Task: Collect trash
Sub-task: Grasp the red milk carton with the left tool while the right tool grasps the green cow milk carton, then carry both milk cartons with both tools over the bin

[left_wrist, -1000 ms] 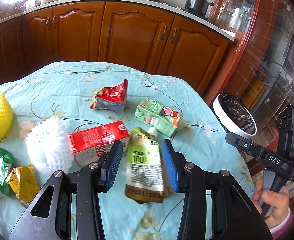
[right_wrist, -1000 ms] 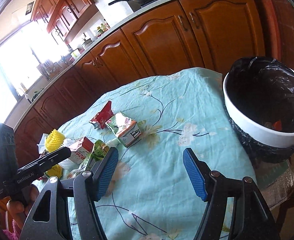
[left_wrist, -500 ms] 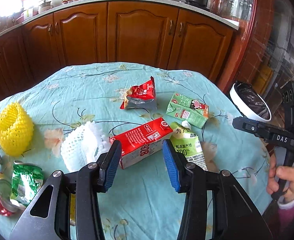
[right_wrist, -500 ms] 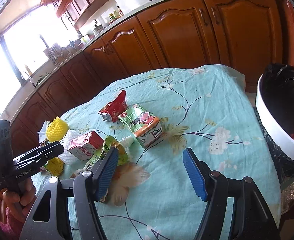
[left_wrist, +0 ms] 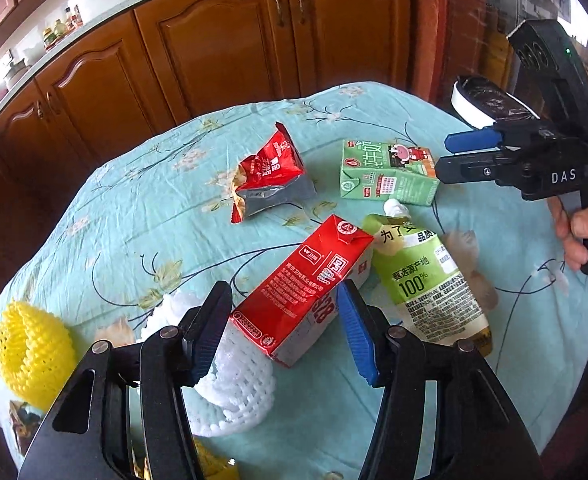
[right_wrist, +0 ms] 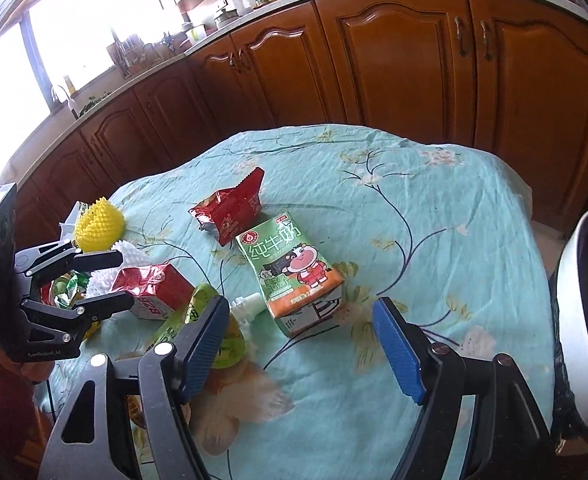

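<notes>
**A:** What do you see along the left claw?

**B:** The left gripper (left_wrist: 283,330) hangs over the table (left_wrist: 153,216) with its jaws apart; they have just been opening. The near end of the red carton (left_wrist: 308,284) lies between the blue pads, with a gap showing at the right pad; at the left pad I cannot tell. A white foam net (left_wrist: 233,384) sits under it toward 6 o'clock. The green pouch (left_wrist: 422,276) lies just beside the carton at 3 o'clock, cap pointing to 12. Further up, the green milk box (left_wrist: 386,174) is at 1 o'clock and the red snack bag (left_wrist: 271,172) at 12. A yellow foam net (left_wrist: 29,352) sits at 9 o'clock, near the table's edge.

**A:** And the other hand?

**B:** At 2 o'clock the right gripper (left_wrist: 444,156) reaches in sideways, its tips close to the milk box's right end. A hand (left_wrist: 582,232) holds its grip. The white bin (left_wrist: 482,104), lined in black, stands beyond it, off the table.

**A:** Now along the right claw.

**B:** Its jaws stand wide apart and have just been opening, nothing between the pads but cloth. The green milk box (right_wrist: 294,272) lies ahead at 12 o'clock, apart from the pads. The pouch (right_wrist: 209,320) is just beside the left pad. The red carton (right_wrist: 153,288) is at 10 o'clock, between the left gripper's (right_wrist: 117,278) black fingers. The bin's rim (right_wrist: 578,320) shows at 3 o'clock.
</notes>
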### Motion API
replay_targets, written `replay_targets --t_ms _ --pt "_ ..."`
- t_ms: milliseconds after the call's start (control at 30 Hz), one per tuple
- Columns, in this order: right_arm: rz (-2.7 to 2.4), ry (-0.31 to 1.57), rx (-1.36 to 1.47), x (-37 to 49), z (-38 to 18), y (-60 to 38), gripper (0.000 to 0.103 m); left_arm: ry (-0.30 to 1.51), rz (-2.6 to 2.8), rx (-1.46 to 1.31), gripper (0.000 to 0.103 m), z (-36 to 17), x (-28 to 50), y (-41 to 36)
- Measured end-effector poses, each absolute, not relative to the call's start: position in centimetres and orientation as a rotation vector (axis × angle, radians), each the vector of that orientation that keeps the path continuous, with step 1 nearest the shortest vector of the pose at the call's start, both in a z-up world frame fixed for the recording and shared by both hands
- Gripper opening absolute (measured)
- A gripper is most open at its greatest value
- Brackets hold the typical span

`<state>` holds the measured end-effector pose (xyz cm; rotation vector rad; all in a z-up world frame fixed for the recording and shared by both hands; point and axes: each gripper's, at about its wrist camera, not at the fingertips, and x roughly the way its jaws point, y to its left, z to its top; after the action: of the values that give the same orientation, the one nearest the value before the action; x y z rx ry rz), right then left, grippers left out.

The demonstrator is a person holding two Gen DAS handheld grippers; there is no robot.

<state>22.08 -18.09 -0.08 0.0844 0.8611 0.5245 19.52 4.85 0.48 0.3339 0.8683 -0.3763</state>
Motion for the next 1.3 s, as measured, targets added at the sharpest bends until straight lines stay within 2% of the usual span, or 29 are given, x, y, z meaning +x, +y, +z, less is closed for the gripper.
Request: replay_targets --t_ms 267,333,433,667,933,1300 --pt "0.573 0.891 -0.006 24.7 -1.3 -16.0 0.078 0.899 -0.410 0.347 0.055 -0.6 20.6 4.8" --pt "0.580 0.891 -0.019 24.8 -1.5 -15.5 0.076 0.907 -0.427 0.339 0.046 -0.7 20.6 4.6" --pt "0.560 0.890 -0.042 24.6 -1.7 -15.3 0.056 0.901 -0.443 0.345 0.031 -0.6 20.1 4.1" --pt "0.530 0.847 0.023 22.9 -0.6 -17.0 0.055 0.865 -0.431 0.304 0.030 0.7 19.1 3.5" --pt "0.476 0.765 0.120 19.4 1.7 -20.7 0.054 0.836 -0.423 0.126 0.030 3.5 18.2 3.2" --pt "0.377 0.722 0.231 16.0 2.6 -26.7 0.053 0.841 -0.515 0.024 0.030 4.2 16.9 -1.6"
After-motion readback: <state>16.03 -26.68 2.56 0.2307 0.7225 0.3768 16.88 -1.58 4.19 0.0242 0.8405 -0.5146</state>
